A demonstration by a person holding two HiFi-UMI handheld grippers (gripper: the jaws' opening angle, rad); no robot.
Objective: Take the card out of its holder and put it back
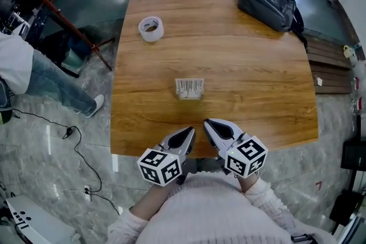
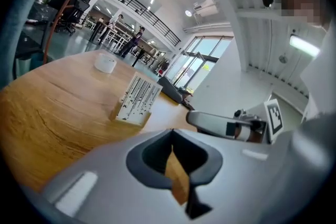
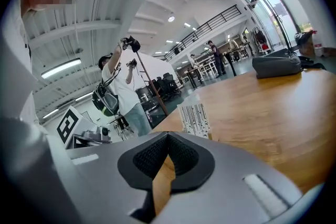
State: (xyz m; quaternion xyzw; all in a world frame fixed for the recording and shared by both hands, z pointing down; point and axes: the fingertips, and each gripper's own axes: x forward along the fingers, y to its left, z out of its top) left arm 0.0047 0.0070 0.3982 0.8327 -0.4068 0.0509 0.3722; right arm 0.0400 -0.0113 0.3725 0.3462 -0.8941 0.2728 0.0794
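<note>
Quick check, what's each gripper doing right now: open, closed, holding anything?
Left gripper: closed, holding nothing.
Right gripper: closed, holding nothing.

bare wood lies open from the near edge of the table [image 1: 257, 94] up to the card holder [image 1: 189, 88] at its middle. the tape roll [image 1: 151, 28] far left and the black bag [image 1: 269, 2] far right stand well aside.

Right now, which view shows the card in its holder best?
The left gripper view: the card stands clear in its holder. The head view shows it small from above; the right gripper view hides most of the holder.
</note>
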